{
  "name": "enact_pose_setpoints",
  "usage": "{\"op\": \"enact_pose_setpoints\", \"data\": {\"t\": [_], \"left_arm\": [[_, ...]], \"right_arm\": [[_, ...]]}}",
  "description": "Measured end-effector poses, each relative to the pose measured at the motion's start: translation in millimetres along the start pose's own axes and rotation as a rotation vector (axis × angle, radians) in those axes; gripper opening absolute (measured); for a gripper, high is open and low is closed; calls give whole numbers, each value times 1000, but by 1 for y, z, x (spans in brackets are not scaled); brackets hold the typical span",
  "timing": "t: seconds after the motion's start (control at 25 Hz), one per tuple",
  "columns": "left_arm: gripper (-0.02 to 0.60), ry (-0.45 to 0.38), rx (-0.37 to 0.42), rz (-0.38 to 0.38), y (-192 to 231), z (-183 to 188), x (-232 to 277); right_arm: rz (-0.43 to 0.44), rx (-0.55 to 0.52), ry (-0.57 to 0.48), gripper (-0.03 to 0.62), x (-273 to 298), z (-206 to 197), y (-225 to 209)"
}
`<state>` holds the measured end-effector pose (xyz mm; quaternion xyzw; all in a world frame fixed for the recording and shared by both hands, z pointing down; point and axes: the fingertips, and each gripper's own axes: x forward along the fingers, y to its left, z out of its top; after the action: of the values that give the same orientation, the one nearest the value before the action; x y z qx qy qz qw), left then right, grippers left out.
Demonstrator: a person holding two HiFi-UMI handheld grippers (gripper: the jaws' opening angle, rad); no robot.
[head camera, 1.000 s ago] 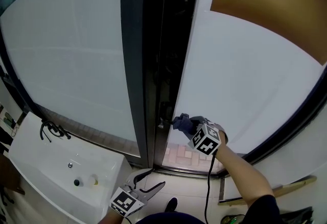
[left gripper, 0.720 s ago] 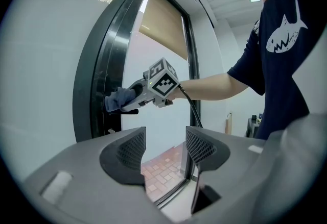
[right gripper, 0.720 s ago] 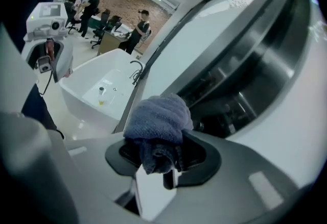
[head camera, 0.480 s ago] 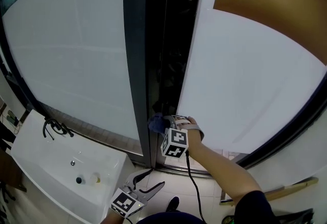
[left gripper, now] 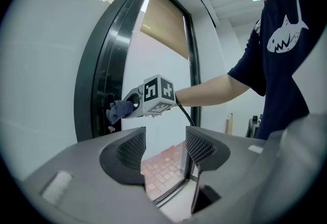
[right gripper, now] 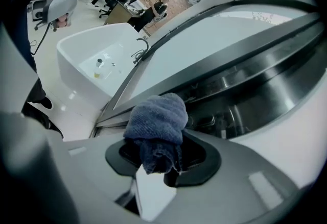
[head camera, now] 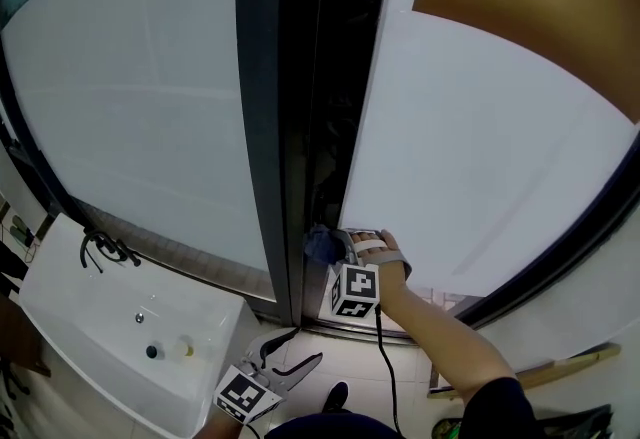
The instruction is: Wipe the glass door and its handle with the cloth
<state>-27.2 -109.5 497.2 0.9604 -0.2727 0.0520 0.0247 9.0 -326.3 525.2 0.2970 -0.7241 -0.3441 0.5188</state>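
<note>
R gripper (right gripper: 163, 160) w/ cloth (right gripper: 157, 116) at glass door (head camera: 480, 157); L gripper (left gripper: 164, 149) jaws apart

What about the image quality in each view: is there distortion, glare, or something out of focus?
Head view: strong fisheye bends the dark metal door frame into a curve; the white frosted glass is evenly bright. Left gripper view: black vignette in the corners, and the frame bows there too. Right gripper view: the blue terry cloth is sharp.

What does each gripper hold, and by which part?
The right gripper pinches the blue cloth by its gathered folds, a wad bulging out. The left gripper holds nothing, jaws apart.
</note>
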Motion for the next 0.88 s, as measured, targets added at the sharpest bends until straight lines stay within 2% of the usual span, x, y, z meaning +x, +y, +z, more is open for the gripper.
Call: {"op": "enact_pose_setpoints", "data": {"t": [0.36,0.6,0.76,0.88], "left_arm": [[242,10,20,-42,-10,-4,9],[242,12,31,-52,-15,-3,8],[242,12,29,-47,-16,-1,4],[242,23,33,-35,-14,-5,0]], "right_arm": [[-48,40,64,155,-27,-55,-1],[-70,112,113,156,-39,-87,-7],[-105,111,68,156,-48,-70,-13],[-133,20,18,156,-40,-32,-15]]}}
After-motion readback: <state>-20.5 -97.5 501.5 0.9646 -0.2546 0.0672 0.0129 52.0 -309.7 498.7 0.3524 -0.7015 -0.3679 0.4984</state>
